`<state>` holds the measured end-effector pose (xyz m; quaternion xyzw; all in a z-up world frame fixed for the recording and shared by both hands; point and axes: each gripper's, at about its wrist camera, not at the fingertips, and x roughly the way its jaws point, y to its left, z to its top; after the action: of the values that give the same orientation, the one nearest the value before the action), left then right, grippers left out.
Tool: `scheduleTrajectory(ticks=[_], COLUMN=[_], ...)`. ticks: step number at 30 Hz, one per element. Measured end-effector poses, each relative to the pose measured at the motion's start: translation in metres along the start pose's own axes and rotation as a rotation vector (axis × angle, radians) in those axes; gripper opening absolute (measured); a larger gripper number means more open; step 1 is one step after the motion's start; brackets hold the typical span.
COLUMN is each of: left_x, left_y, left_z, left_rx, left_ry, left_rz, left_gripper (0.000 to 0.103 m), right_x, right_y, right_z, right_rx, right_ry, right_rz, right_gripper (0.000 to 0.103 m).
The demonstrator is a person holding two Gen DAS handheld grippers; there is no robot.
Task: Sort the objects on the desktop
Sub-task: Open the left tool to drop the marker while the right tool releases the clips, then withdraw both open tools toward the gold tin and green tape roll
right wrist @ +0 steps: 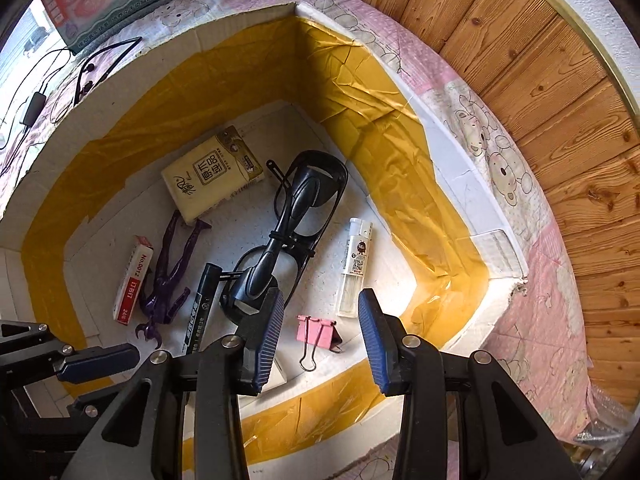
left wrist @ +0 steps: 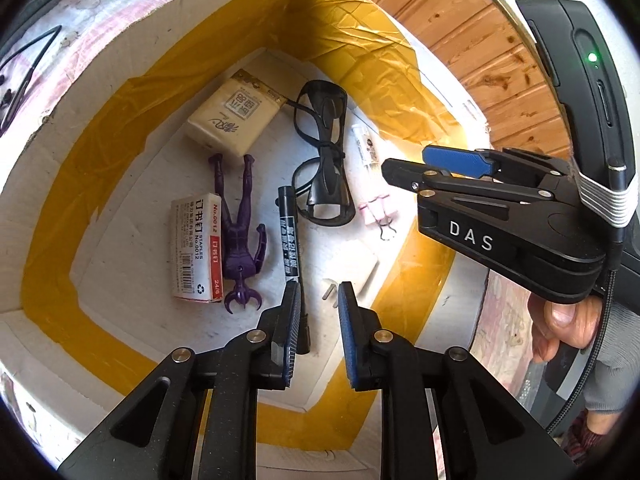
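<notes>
Both grippers are hanging over the white foam box, the one lined with yellow tape, and neither is carrying anything. The left gripper is sitting with a narrow gap between its pads, the right gripper is spread wide.

Everything to sort is already lying on the box floor. In the right wrist view the pink binder clip is right between the right pads, the clear lighter at about 1 o'clock from it, the black glasses at 11 o'clock. Further left there's the black marker, the purple figure and the red-and-white staples box, with the tissue pack up at 12 o'clock from those.

What's worrying me:
- The left pads are hovering right over the marker's cap end, with a white eraser-looking block just beside it. With jaws that narrow, I'm guessing a descent shoves the marker sideways instead of straddling it.
- The marker is lying close beside the figure and the glasses, so any nudge is probably dragging neighbours along.
- The binder clip's wire handles are sticking out toward 6 o'clock; a pinch on those likely flips it.
- The two grippers are working close together in one box, so they could bump.
</notes>
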<state>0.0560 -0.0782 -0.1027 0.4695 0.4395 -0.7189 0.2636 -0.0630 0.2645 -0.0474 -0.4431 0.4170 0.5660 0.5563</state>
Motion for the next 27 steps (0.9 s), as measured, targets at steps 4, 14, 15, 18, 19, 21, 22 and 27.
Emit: scheduleTrajectory(ticks=[4, 14, 15, 18, 19, 21, 22, 27], left_x=[-0.008, -0.039, -0.043, -0.052, -0.054, -0.058, -0.059, -0.069], left_y=[-0.007, -0.034, -0.039, -0.055, -0.059, -0.066, -0.069, -0.086], left_z=[-0.005, -0.021, -0.024, -0.034, -0.037, -0.045, -0.048, -0.070], left_rx=[0.010, 0.052, 0.066, 0.111, 0.119, 0.128, 0.132, 0.167], left_ry=[-0.020, -0.145, -0.162, -0.210, -0.220, -0.247, -0.260, -0.336], left_rz=[0.013, 0.077, 0.079, 0.107, 0.111, 0.120, 0.124, 0.142], left_gripper=[0.020, 0.022, 0.022, 0.022, 0.022, 0.022, 0.022, 0.022], right_x=[-0.011, -0.058, -0.067, -0.094, -0.103, -0.120, -0.127, -0.153], right_y=[-0.003, -0.011, -0.012, -0.017, -0.020, -0.023, -0.024, -0.026], right_z=[-0.007, -0.035, -0.038, -0.054, -0.060, -0.076, -0.085, -0.133], right_rx=[0.012, 0.054, 0.060, 0.091, 0.109, 0.136, 0.157, 0.248], right_ry=[-0.013, -0.132, -0.158, -0.243, -0.272, -0.336, -0.370, -0.519], right_rz=[0.011, 0.071, 0.082, 0.110, 0.121, 0.126, 0.124, 0.104], right_gripper=[0.045, 0.045, 0.045, 0.046, 0.046, 0.046, 0.047, 0.051])
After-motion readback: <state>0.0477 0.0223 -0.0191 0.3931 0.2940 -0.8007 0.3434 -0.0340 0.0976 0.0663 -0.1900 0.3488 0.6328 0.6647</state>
